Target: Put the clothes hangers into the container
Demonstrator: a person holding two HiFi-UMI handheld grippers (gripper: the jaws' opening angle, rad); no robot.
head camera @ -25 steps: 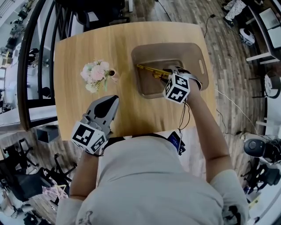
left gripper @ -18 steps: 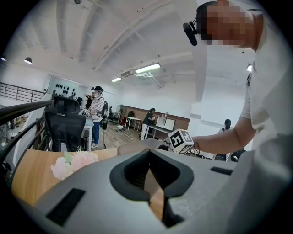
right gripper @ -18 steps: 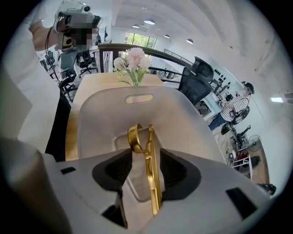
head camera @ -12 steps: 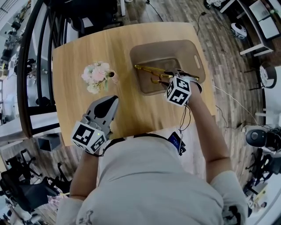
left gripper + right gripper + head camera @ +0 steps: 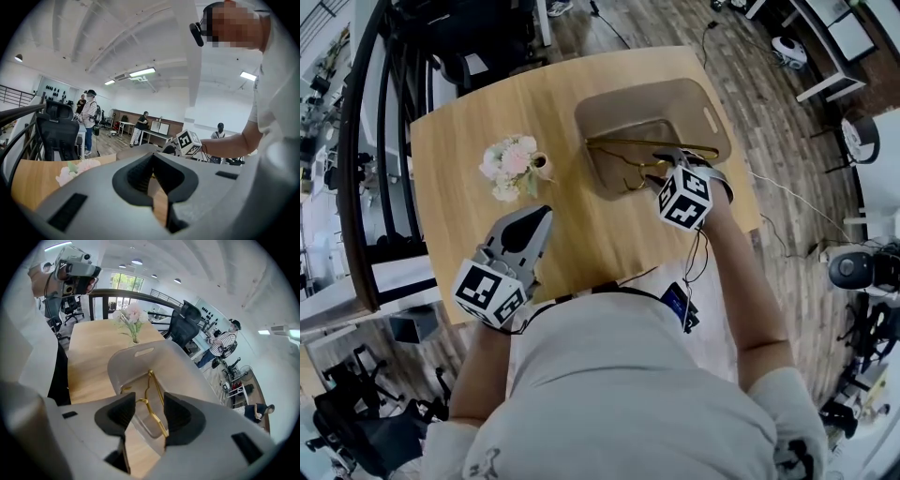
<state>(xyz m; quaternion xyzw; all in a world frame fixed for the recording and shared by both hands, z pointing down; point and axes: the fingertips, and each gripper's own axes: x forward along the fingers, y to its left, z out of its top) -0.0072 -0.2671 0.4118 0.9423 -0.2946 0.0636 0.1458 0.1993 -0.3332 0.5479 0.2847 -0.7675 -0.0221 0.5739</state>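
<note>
A thin gold clothes hanger (image 5: 647, 143) lies across the brown, tray-like container (image 5: 712, 122) at the far right of the wooden table. My right gripper (image 5: 661, 174) hovers over the container's near side. In the right gripper view its jaws (image 5: 149, 416) stand open, and the hanger (image 5: 151, 374) lies in the container (image 5: 140, 357) beyond and between them, apart from both pads. My left gripper (image 5: 539, 214) hangs over the table's near left part, shut and holding nothing (image 5: 159, 187).
A small vase of pink and white flowers (image 5: 511, 164) stands on the table (image 5: 459, 234) left of the container. A black railing and office chairs lie beyond the table's left edge. Several people stand far off in the room.
The hanger has dropped from a tilted pose at the right gripper's tips to lying flat across the container. The right gripper has drawn back slightly toward me. The left gripper has stayed put.
</note>
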